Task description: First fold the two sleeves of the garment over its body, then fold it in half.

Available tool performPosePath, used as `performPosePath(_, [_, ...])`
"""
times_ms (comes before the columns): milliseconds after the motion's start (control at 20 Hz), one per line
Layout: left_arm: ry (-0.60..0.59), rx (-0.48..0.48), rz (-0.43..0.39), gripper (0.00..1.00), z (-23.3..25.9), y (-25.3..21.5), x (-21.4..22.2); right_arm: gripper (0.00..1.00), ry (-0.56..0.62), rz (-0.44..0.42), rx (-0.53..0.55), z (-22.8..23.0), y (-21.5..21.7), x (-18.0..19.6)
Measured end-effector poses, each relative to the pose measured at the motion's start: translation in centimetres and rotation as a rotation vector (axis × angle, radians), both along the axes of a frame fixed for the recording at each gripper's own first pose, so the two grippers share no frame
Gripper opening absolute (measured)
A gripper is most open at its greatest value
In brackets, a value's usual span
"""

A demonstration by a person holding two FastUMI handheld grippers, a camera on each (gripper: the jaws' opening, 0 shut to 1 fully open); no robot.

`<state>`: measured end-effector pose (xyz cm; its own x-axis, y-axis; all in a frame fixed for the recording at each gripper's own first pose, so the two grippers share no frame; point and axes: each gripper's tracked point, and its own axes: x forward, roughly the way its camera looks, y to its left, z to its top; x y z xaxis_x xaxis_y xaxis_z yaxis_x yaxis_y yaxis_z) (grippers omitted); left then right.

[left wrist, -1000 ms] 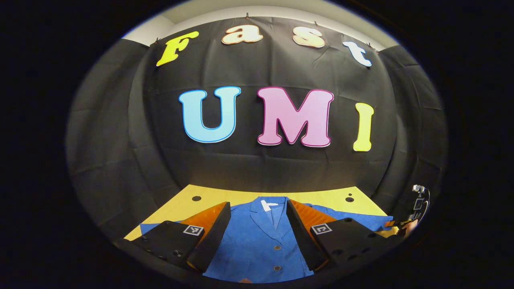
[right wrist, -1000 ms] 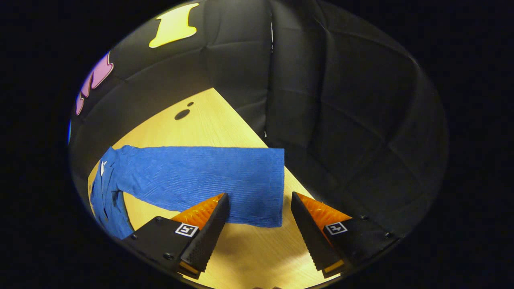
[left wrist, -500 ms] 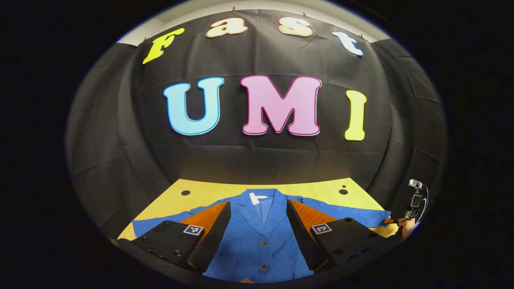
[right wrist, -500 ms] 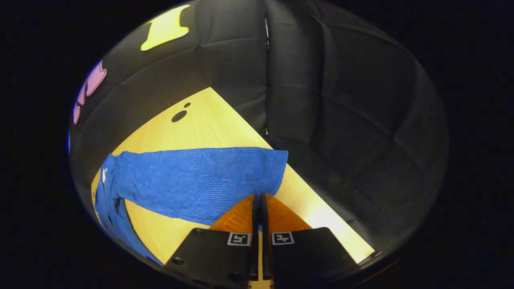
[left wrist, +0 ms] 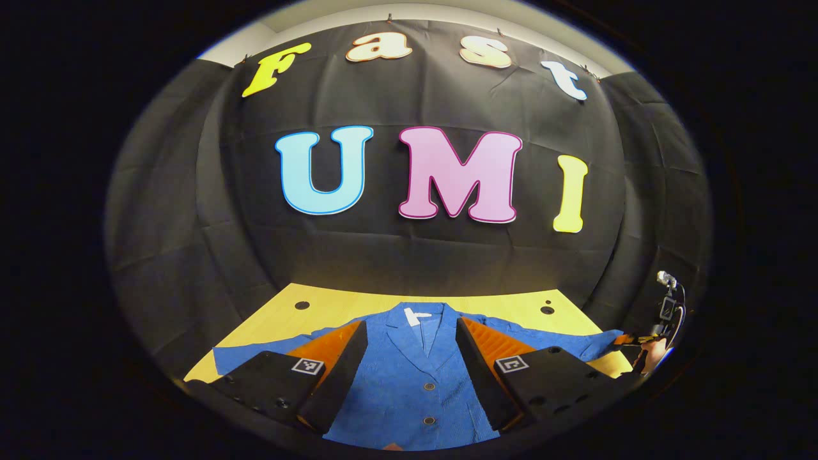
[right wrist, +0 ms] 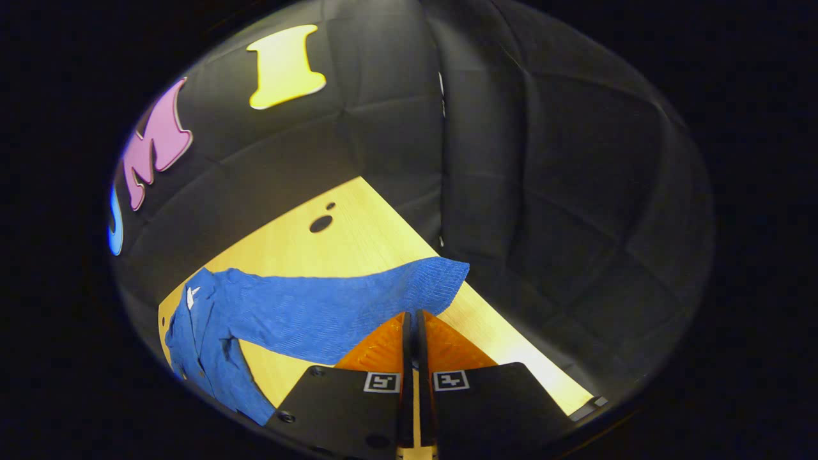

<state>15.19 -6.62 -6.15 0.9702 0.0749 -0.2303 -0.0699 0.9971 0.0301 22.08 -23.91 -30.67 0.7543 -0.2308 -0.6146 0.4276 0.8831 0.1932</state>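
Clamped together on the cuff end of a sleeve [right wrist: 358, 306], the right gripper [right wrist: 410, 319] has both fingers pressed against the blue cloth, which rises slightly off the table toward the fingertips; the left gripper [left wrist: 409, 358] holds its jaws wide apart, hovering over the chest of the garment with nothing between them. That blue garment [left wrist: 415, 383], a buttoned jacket with a collar and a small white tag [left wrist: 418, 315] at the neck, lies flat and face up on the yellow table [left wrist: 358, 303], collar toward the far wall, one sleeve stretched out to the left and the other to the right. Two buttons show down its front between the left gripper's fingers [left wrist: 332, 377]. In the right gripper view the held sleeve runs from the jacket body at the left across the table [right wrist: 358, 223] to the right edge. Dark round holes mark the far corners of the table. At the far right in the left gripper view, the other gripper and a hand [left wrist: 652, 352] sit at the sleeve's end.
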Motion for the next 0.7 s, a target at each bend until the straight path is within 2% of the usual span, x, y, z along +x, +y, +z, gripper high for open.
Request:
performPosePath(150, [-0.047, 0.000, -0.009, 0.80, 1.3, 2.8, -0.9, 0.05, -0.120, 0.060, -0.127, 7.9, 3.1, -1.7])
performPosePath(250, [-0.069, -0.013, 0.000, 0.80, 1.8, 5.6, -2.1, 0.05, -0.184, 0.107, -0.170, 13.0, 6.8, -2.8])
performPosePath(300, [-0.079, -0.022, 0.009, 0.80, 2.0, 7.3, -2.7, 0.00, -0.203, 0.132, -0.191, 14.9, 9.1, -2.8])
performPosePath(350, [-0.087, -0.030, 0.020, 0.80, 2.1, 9.0, -3.3, 0.04, -0.225, 0.155, -0.206, 16.8, 11.2, -2.7])
performPosePath(550, [-0.085, -0.060, 0.081, 0.80, 1.3, 15.9, -5.7, 0.04, -0.320, 0.261, -0.221, 24.1, 21.4, -0.3])
performPosePath(700, [-0.094, -0.078, 0.134, 0.80, 1.1, 20.4, -7.3, 0.04, -0.369, 0.374, -0.230, 27.4, 30.6, 2.4])
